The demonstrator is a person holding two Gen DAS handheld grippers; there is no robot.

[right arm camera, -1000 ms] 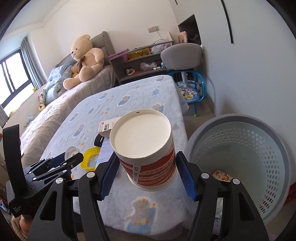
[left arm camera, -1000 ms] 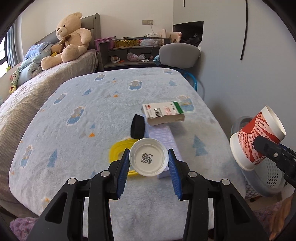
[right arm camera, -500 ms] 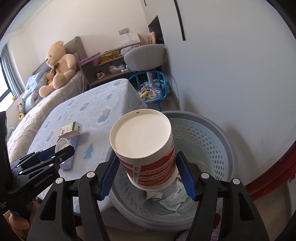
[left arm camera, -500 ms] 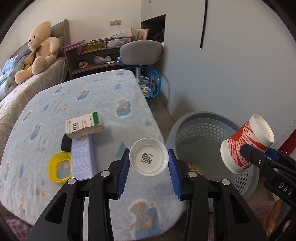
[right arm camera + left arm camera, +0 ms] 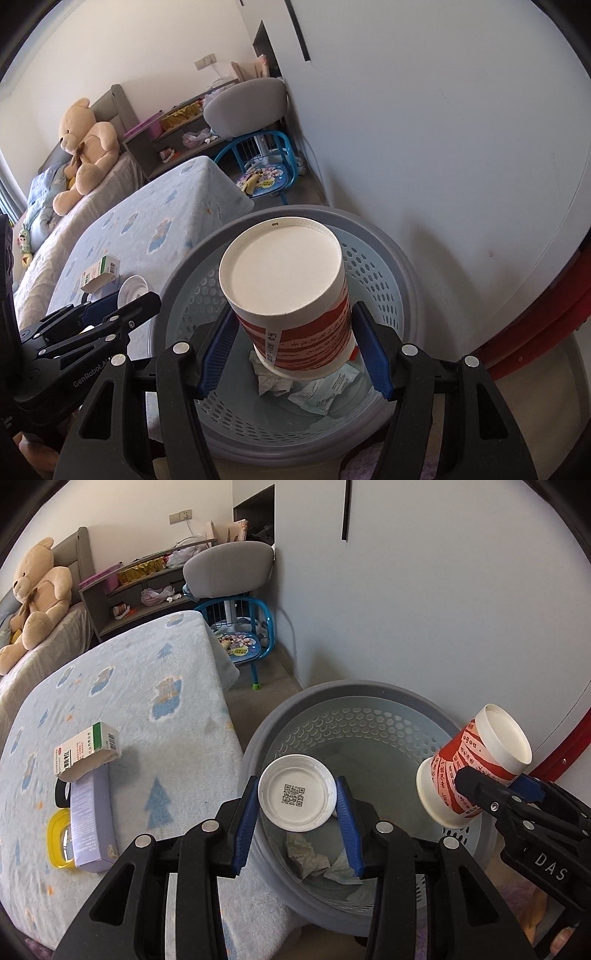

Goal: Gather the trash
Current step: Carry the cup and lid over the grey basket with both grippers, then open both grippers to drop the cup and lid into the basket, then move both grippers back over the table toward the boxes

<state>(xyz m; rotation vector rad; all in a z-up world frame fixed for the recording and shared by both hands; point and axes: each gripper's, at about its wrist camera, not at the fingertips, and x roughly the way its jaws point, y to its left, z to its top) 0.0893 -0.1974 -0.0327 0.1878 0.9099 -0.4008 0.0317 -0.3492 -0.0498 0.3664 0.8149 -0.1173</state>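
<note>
Over the basket (image 5: 402,269), our left gripper (image 5: 297,805) pinches a lid (image 5: 295,797), the right gripper (image 5: 291,343) a cup (image 5: 291,295) (either may bounce out if dropped near the rim).

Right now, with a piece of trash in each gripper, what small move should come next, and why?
Probably open the right gripper and drop the red paper cup. The cup hangs over the grey basket with crumpled paper below it. The left gripper could likewise release its white lid.
</note>
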